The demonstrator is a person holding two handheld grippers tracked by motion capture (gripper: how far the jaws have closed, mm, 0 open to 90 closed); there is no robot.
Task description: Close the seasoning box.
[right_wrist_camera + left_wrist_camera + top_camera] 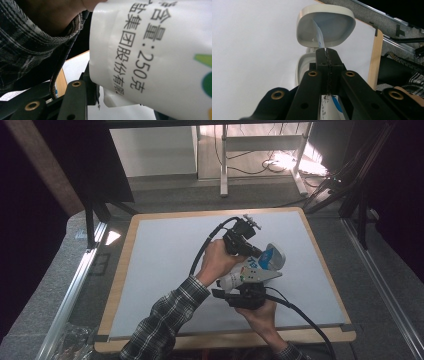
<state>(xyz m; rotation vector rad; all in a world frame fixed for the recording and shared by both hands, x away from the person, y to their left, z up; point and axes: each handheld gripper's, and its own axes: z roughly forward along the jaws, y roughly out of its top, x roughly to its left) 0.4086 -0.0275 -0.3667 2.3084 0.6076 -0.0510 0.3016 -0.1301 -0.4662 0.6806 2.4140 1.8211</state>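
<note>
Above the worktop (165, 270), my left claw (327, 53) pinches a seal strip (319, 37) under the bottle's (250, 270) open lid (325, 25); my right claw (245, 292) grips the bottle.

Above the middle of the grey worktop (165, 265), a white bottle (250, 270) with a blue and green label lies tilted between two hand-held grippers. The left hand-held gripper (257, 254) sits just behind the bottle, a black cable looping from it. The right hand-held gripper (247, 287) sits just in front of the bottle, touching it. A plaid sleeve (165, 320) reaches toward the bottle from the worktop's near edge.
</note>
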